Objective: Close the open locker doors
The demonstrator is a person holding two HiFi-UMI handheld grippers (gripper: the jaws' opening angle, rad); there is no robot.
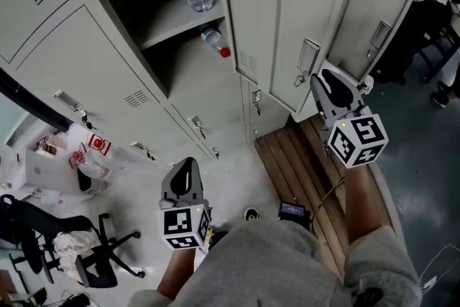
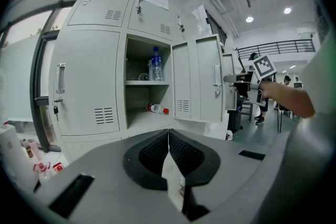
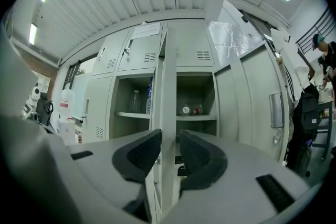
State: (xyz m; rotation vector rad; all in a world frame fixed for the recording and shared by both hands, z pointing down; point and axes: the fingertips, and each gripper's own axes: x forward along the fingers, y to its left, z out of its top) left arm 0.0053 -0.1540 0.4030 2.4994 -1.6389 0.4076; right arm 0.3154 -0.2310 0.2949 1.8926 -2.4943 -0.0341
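Right gripper view: your right gripper (image 3: pixel 169 140) stands with jaws spread, astride the free edge of the open locker door (image 3: pixel 168 81), another open door (image 3: pixel 252 102) to its right. Your left gripper (image 2: pixel 168 139), jaws pressed together and empty, hangs nearer, well left.

The right gripper (image 3: pixel 169 139) holds its jaws apart, straddling the front edge of an open locker door (image 3: pixel 168 76). Behind it, bottles (image 3: pixel 135 100) stand on a shelf (image 3: pixel 128 115).
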